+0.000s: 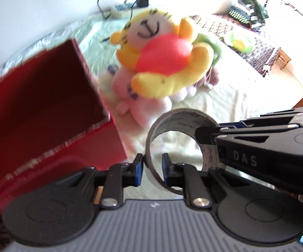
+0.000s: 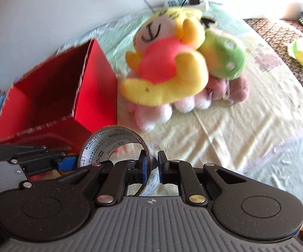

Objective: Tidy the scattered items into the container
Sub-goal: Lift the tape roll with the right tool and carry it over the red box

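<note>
Left wrist view
Held item: a roll of clear packing tape with printed grey lettering on its inner ring [image 1: 181, 145], lifted above the pale yellow bed sheet [image 1: 246, 96].
Left gripper [image 1: 152, 169]: clenched on the near left wall of the roll, one blue-padded finger outside the ring and one inside.
Right gripper [image 1: 208, 140]: black, marked "DAS", reaching in from the right edge and pinching the right wall of the same roll.
Tape direction: the roll stands on edge; its open hole faces the camera, so its axis runs forward, away from the viewer.
Container: an open red cardboard box with a silvery rim [image 1: 46, 113], blurred, just left of the tape.
Beyond: a yellow plush tiger hugging a red heart [image 1: 162, 56] lies on a pink plush toy [image 1: 143, 105] mid-sheet.

Right wrist view
Right gripper [image 2: 152, 166]: fingers closed on the right wall of the tape roll [image 2: 113, 145].
Left gripper [image 2: 67, 163]: enters from the left edge, blue pad against the roll's left side.
Tape direction: ring on edge, hole facing slightly leftward.
Container: the red box [image 2: 52, 96] sits behind and left of the tape, mouth tilted toward the camera.
Beyond: the tiger [image 2: 168, 63], a green spotted plush [image 2: 227, 56] and the pink plush [image 2: 155, 113] heaped together.
</note>
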A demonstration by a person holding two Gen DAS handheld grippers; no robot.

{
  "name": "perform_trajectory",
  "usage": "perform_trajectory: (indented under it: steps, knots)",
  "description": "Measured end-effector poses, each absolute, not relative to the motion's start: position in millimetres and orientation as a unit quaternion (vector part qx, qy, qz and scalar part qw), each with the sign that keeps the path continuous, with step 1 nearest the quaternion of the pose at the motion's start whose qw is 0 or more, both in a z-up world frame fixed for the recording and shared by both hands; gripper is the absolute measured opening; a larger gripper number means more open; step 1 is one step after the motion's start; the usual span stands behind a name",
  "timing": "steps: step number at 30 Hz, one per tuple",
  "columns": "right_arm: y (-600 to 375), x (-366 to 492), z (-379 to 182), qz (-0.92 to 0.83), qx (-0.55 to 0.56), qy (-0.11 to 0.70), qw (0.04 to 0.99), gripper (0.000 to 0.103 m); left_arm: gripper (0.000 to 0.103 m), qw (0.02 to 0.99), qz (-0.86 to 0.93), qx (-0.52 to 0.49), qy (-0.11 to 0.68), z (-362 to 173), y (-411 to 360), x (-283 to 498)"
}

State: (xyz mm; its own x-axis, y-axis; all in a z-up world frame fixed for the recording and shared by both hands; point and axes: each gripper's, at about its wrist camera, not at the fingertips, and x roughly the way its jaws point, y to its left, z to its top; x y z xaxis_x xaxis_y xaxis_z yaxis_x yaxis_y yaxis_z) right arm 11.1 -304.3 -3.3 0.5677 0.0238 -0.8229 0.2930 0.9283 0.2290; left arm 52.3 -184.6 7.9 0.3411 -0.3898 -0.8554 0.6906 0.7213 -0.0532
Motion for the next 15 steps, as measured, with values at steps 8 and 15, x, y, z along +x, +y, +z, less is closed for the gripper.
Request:
perform_trajectory:
  steps: [8, 15]
  knots:
    - [-300.9, 23.0, 58.8, -0.107, 0.163, 0.385, 0.902, 0.012, 0.014, 0.827, -0.365, 0.174, 0.390, 70.3, -182.8, 72.7]
    - [-266.2, 59.0, 83.2, -0.077, 0.138, 0.351, 0.923, 0.012, 0.012, 0.855, -0.323, 0.188, 0.359, 96.5, -153.8, 108.9]
